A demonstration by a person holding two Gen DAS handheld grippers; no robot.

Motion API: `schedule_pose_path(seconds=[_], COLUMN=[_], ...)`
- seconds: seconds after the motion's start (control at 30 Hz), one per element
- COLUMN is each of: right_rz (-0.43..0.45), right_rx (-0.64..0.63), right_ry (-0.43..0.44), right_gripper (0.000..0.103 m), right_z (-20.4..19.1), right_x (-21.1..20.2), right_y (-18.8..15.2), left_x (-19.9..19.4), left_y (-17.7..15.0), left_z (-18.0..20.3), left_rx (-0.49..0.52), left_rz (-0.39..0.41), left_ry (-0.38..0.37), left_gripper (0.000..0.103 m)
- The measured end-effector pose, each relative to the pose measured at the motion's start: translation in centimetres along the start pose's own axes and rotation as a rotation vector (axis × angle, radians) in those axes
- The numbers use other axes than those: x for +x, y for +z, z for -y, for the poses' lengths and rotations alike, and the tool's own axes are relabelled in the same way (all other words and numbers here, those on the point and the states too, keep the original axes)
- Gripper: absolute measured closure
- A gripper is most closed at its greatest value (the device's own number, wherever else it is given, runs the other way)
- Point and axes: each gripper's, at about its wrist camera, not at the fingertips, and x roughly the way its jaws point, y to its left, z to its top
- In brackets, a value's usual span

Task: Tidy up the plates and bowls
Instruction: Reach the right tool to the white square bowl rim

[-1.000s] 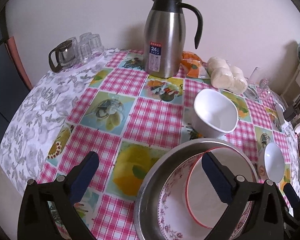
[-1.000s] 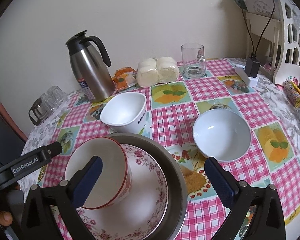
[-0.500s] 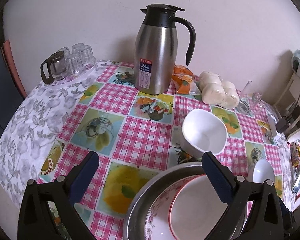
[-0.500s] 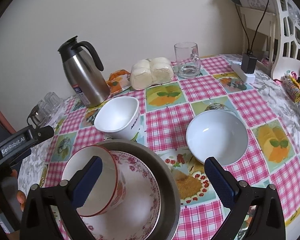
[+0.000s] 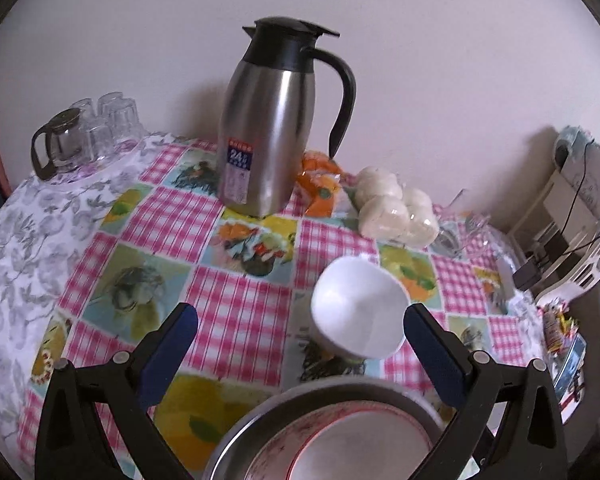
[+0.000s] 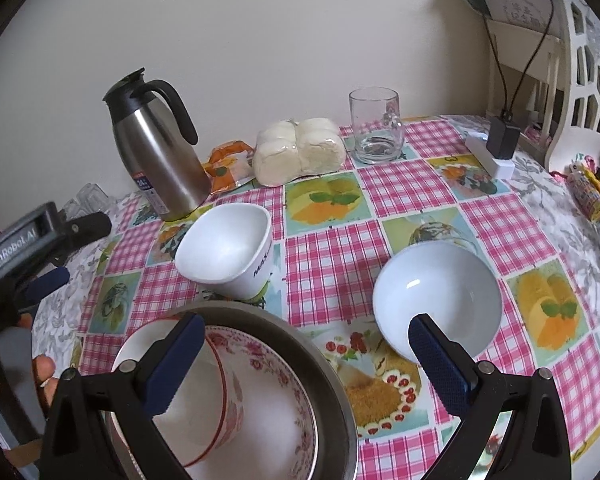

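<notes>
Presently: round white bowl point(image 6: 436, 304) loose on surface point(image 6: 412, 184) beside metal basin point(image 6: 328, 356); ceramic, rigid, slick, breakable; grasp at rim. Left gripper point(image 5: 300, 344) and right gripper point(image 6: 304, 352) both agape, empty.

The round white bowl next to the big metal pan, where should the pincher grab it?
Best guess: pinch the rim of the round white bowl on its near edge, one finger inside, one outside. It sits upright and empty, wider than the open right gripper, so its thin rim is the only part that fits. Come from above and the front.
</notes>
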Motion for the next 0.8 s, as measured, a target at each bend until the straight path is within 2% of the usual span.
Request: schedule_pose_path(seconds=[0.13, 0.27, 0.47, 0.8], right_rz=[0.009, 0.029, 0.005, -0.102], right_rx=[0.008, 0.017, 0.017, -0.07], right_ry=[0.015, 0.018, 0.031, 0.045], right_gripper=[0.0, 0.0, 0.0, 0.0], right_z=[0.1, 0.5, 0.4, -2.1], right_x=[0.3, 0.6, 2.1, 6.8], right_y=[0.9, 2.2, 3.9, 7.6], left_x=[0.2, 1.4, 3.5, 7.8], left_y=[0.9, 1.4, 1.7, 2.1], left_z=[0.1, 0.2, 0.6, -3.4], left_rx=[0.03, 0.034, 0.099, -0.017], left_rz=[0.04, 0.003, -0.046, -0.139], left_ry=[-0.018, -0.066, -0.006, -0.01], left_gripper=[0.0, 0.0, 0.0, 0.001])
